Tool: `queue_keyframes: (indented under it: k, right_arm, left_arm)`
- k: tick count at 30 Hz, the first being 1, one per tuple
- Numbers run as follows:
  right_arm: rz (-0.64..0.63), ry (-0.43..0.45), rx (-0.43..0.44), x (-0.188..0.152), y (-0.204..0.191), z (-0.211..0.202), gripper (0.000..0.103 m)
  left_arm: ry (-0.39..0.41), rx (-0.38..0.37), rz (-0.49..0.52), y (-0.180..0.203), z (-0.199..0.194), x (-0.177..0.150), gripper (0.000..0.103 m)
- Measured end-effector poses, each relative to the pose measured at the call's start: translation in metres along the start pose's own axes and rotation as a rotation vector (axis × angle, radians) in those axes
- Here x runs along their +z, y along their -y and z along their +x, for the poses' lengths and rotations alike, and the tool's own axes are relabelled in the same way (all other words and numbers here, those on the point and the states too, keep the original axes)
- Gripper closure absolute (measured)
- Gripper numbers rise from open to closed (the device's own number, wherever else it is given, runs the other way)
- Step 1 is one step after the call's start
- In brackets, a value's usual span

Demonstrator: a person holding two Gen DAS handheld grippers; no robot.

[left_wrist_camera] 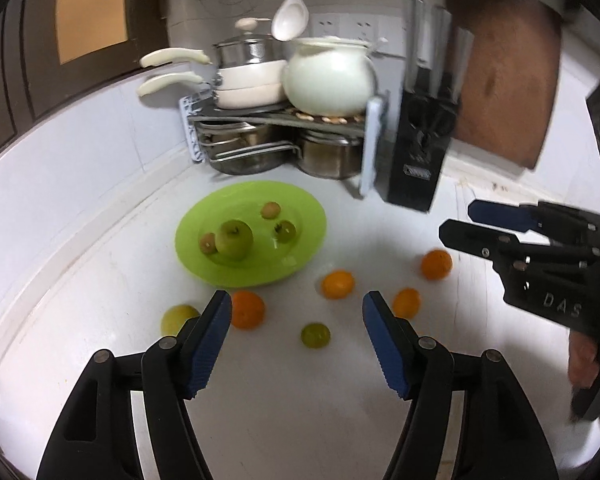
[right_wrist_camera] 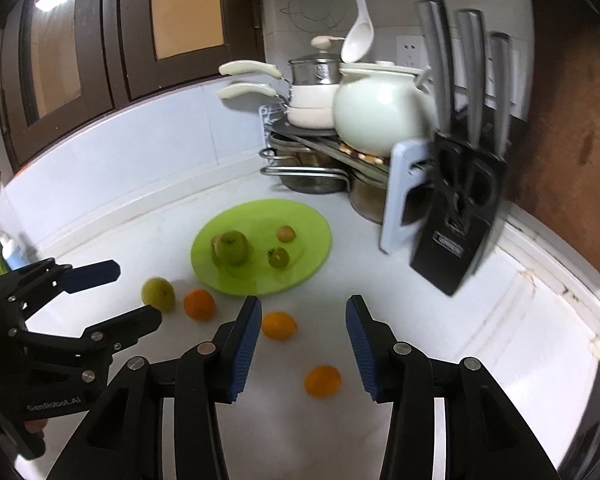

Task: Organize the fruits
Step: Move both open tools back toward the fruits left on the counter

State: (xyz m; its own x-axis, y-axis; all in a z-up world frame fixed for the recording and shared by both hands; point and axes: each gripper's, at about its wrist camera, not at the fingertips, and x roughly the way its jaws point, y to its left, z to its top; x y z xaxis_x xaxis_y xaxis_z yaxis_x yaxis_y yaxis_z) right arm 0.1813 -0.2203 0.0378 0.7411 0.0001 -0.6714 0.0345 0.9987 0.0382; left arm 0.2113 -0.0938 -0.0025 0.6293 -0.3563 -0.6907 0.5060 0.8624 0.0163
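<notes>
Both my tongs are spread wide with nothing in them, left tongs (left_wrist_camera: 296, 312) and right tongs (right_wrist_camera: 302, 316) hanging over the white counter (left_wrist_camera: 300, 400). The green plate (left_wrist_camera: 308, 216) has an apple (left_wrist_camera: 234, 239) plus three little fruits. In front of the plate, four oranges (left_wrist_camera: 337, 284) and two greenish fruits (left_wrist_camera: 315, 335) sit loose.

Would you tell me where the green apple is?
In both views the green apple sits on the lime plate's left half, touching a small brownish fruit.
</notes>
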Motion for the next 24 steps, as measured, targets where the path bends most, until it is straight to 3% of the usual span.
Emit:
queue_keyframes:
  k: [15, 24]
  right_arm:
    - [0.006, -0.126, -0.039, -0.059, 0.014, 0.024, 0.058]
    - [0.016, -0.189, 0.002, -0.069, 0.015, 0.053, 0.058]
  left_arm:
    - [-0.049, 0.014, 0.102, 0.024, 0.033, -0.044, 0.037]
    - [-0.119, -0.025, 0.071, 0.017, 0.073, -0.049, 0.048]
